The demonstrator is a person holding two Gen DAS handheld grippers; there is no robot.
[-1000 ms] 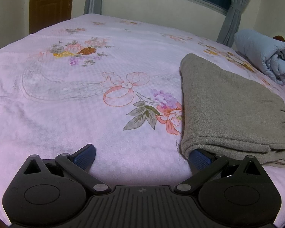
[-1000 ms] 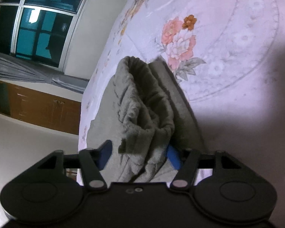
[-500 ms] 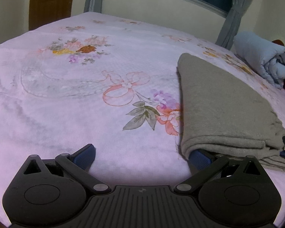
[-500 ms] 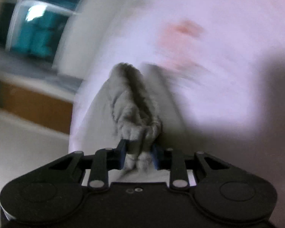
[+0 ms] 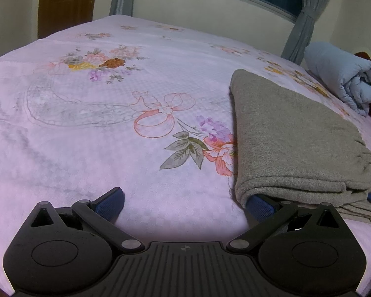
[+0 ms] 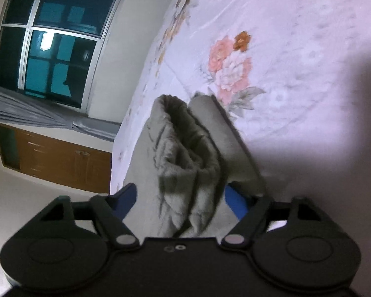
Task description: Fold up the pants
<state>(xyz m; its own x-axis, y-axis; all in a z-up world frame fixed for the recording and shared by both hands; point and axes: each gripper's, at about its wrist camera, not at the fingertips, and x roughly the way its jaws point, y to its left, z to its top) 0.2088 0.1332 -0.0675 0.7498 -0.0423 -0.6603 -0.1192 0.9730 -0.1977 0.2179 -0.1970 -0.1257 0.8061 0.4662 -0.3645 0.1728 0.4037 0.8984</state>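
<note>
Folded grey fleece pants (image 5: 291, 138) lying on a pink bed sheet with printed flowers and a ribbon (image 5: 126, 148), toward the right edge of the bed and close to its near edge. Folded into a long flat bundle of several layers, narrow at the far end and thick at the near end. Top surface smooth and fuzzy, with only small wrinkles at the near right corner. Near edge rounded by the fold, with a thinner layer sticking out under it at the corner.

Left gripper (image 5: 189, 200) resting low on the sheet at the near edge of the bed, jaws standing wide apart. Left blue finger on bare sheet; right blue finger (image 5: 259, 204) tucked under the near left corner of the bundle. Nothing pressed between the two pads.

From the right wrist camera, the open end of the pants (image 6: 185, 163) seen from close: gathered, bunched fabric with a deep dark fold in the middle, soft pile visible, slightly blurred. Right gripper (image 6: 183, 198) with jaws opening, the bunched end lying between the blue fingers but not squeezed; a clear gap beside the left finger, right finger close against the fabric.

Rolled light blue quilt (image 5: 343, 79) at the far right corner of the bed, apart from the pants.
</note>
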